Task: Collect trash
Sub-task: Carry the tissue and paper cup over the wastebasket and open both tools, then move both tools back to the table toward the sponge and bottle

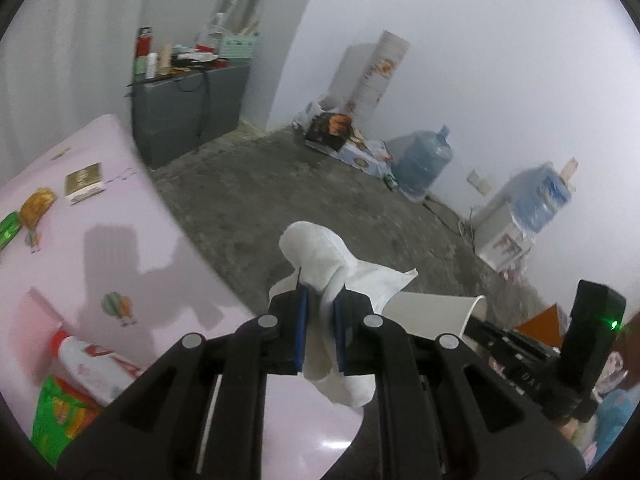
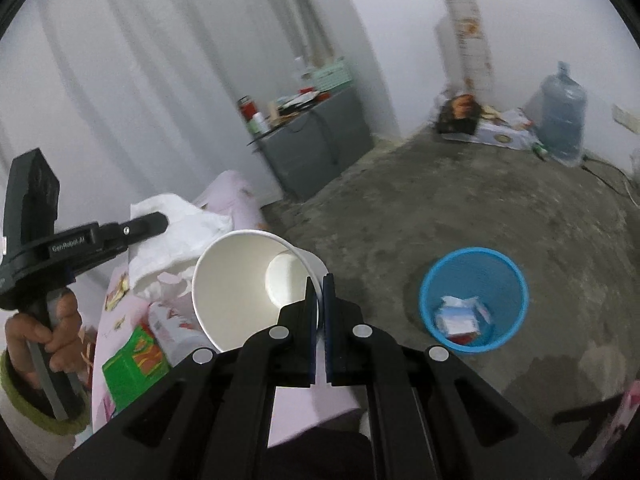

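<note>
My left gripper [image 1: 320, 304] is shut on a crumpled white paper towel [image 1: 320, 248], which sticks out above and hangs below the pads, over the edge of the pink table [image 1: 120, 220]. My right gripper [image 2: 319, 296] is shut on the rim of a white paper cup [image 2: 236, 280] lying on its side, mouth toward the camera. The cup [image 1: 432, 312] shows to the right of the towel in the left wrist view. The left gripper [image 2: 152, 220] and towel [image 2: 176, 232] appear left of the cup in the right wrist view. A blue mesh bin [image 2: 474, 300] with some trash stands on the floor to the right.
On the pink table lie a green snack packet [image 1: 64, 412], a white-and-red pack [image 1: 96, 364], a gold box [image 1: 84, 182] and an orange wrapper [image 1: 36, 206]. Beyond are a grey cabinet [image 1: 188, 112] with clutter, boxes [image 1: 340, 136], and water jugs [image 1: 424, 160] on the concrete floor [image 2: 460, 200]. A hand [image 2: 44, 332] holds the left gripper's handle.
</note>
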